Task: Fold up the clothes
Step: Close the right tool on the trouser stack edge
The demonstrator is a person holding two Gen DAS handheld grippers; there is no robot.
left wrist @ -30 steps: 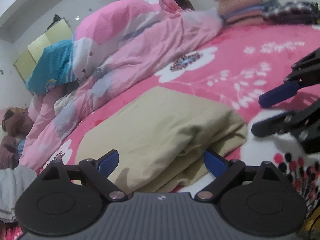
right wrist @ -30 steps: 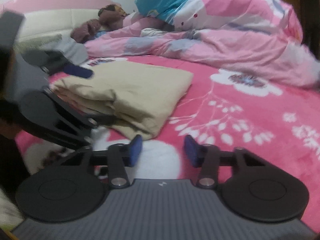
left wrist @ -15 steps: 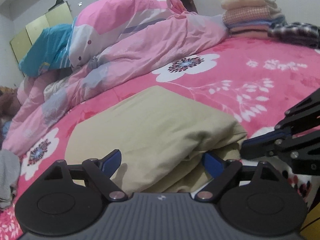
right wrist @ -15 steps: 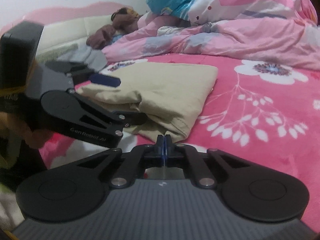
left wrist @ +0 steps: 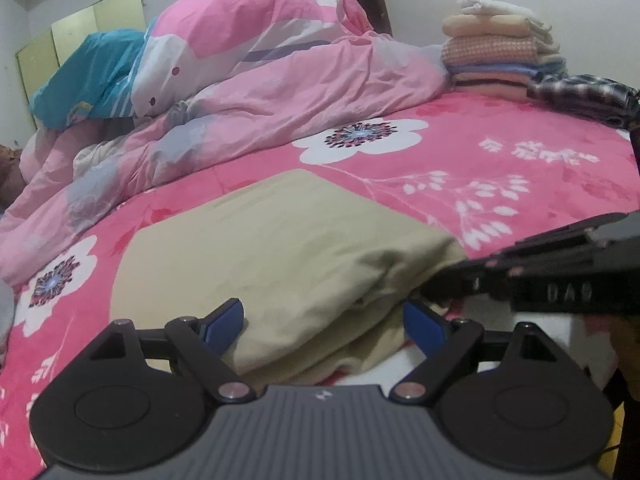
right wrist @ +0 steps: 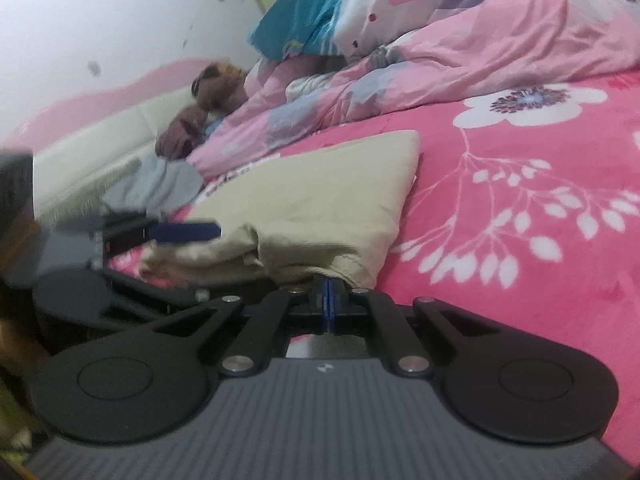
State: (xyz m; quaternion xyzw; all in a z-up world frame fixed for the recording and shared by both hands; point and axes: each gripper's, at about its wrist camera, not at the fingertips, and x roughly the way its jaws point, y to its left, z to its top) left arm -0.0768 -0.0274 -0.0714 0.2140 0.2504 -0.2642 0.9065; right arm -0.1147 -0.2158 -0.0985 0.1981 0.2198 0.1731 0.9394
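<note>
Centrally lying on the pink floral bedspread (left wrist: 500, 148): one beige garment (left wrist: 280, 248), folded into a thick flat bundle, its layered edge facing the near side of the bed.

Left gripper (left wrist: 322, 320): jaws standing wide, one blue pad on either side of the garment's near edge; the pads are not pressing on the cloth, so nothing is being held. In the right wrist view this gripper is showing at the garment's left end, one blue finger (right wrist: 188, 232) hovering just over the top layer.

Right gripper (right wrist: 328, 300): jaws fully together, blue pads meeting. Its tips are sitting right at the garment's near corner, tucked under a drooping fold; whether any cloth is being pinched between the pads cannot be told. In the left wrist view its black body (left wrist: 552, 272) is reaching in from the right, tip against the garment's right edge.

Also on the bed:
- pink quilt (left wrist: 280, 80), heaped along the far side, just beyond the garment;
- blue pillow (left wrist: 88, 76), lying against the quilt's far end;
- stack of folded clothes (left wrist: 500, 48), sitting at the far right corner, well apart from the garment;
- plaid cloth (left wrist: 580, 96), lying just beside that stack;
- brown plush toy (right wrist: 208, 104), resting by the headboard (right wrist: 112, 136);
- grey cloth (right wrist: 160, 184), lying near the garment's left end.
</note>
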